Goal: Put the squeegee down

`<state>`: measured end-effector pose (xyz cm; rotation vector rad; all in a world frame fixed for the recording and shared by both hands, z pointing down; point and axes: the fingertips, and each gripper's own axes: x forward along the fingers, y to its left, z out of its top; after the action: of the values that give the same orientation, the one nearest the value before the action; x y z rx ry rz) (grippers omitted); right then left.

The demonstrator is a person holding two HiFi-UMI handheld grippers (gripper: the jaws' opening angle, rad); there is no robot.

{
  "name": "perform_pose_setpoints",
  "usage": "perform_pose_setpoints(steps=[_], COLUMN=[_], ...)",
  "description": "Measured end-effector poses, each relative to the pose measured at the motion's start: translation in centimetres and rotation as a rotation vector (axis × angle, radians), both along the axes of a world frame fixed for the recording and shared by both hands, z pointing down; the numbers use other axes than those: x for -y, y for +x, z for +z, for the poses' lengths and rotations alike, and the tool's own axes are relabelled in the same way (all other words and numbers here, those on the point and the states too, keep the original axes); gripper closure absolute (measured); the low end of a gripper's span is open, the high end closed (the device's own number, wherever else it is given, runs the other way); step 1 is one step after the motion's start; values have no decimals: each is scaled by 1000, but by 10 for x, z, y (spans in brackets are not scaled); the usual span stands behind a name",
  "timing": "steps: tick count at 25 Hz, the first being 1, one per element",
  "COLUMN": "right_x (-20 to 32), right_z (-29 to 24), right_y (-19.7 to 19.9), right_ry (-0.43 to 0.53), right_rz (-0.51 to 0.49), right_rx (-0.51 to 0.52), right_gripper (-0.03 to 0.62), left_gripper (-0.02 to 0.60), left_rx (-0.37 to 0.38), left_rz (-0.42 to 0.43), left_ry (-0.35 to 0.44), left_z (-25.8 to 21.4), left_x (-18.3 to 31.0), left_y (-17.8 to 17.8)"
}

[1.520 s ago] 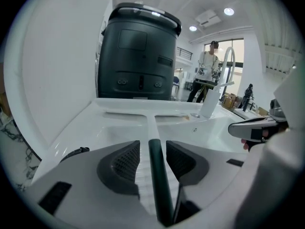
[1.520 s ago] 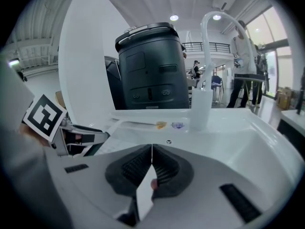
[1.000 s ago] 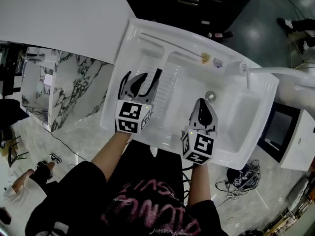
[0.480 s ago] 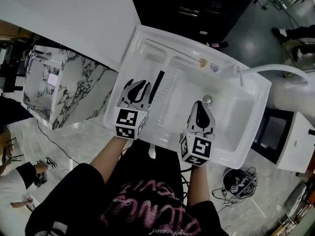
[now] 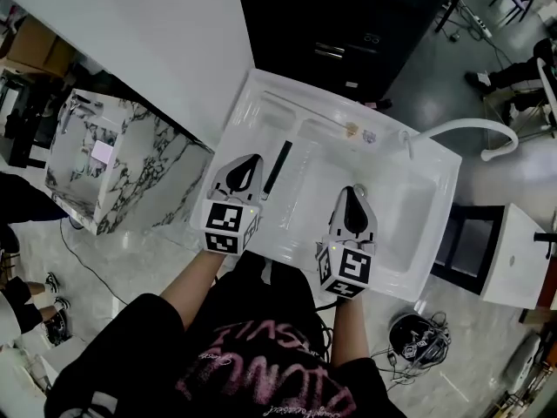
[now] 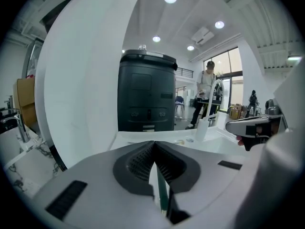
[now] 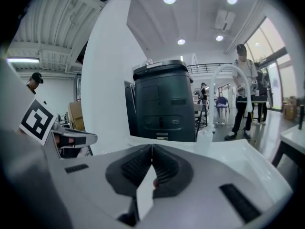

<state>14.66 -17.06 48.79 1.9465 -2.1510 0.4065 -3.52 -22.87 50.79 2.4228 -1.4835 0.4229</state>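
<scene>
Nearest are the person's forearms, each ending in a cube of black-and-white square markers. Above them the left gripper (image 5: 247,165) has its jaws pressed together on nothing. They have just been closing, having stood spread beside the handle a second ago. The right gripper (image 5: 352,195) is likewise pinched together and empty, as before. Both have drawn back from the sink (image 5: 416,200), which now looks smaller below them.

The squeegee (image 5: 278,169), a slim black bar, lies where it did on the ribbed drainboard (image 5: 302,179), just right of the left gripper. From above, its blade and handle cannot be told apart.

The sink is smooth glossy white, with a curved white faucet (image 5: 461,127) at its far right corner. Beyond stands a black cabinet (image 5: 348,24), cut off by the top edge.
</scene>
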Motion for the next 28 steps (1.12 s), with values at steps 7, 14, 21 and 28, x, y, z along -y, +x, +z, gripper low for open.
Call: perform_pose_setpoints(steps=[7, 14, 21, 28], right_x=[3, 11, 17, 27], right_z=[-40, -77, -114, -156], right_y=[-8, -14, -21, -25], right_ry=[81, 158, 249, 349], right_rz=[6, 10, 0, 0], right_rx=[-8, -20, -82, -21], right_gripper=[572, 574, 572, 573], left_gripper=[572, 571, 571, 571], left_rx=[-19, -50, -76, -99], left_rz=[14, 32, 21, 21], left_ry=[69, 144, 219, 291], left_z=[-39, -77, -120, -155], left_x=[0, 5, 13, 20], left_y=[-5, -5, -11, -8])
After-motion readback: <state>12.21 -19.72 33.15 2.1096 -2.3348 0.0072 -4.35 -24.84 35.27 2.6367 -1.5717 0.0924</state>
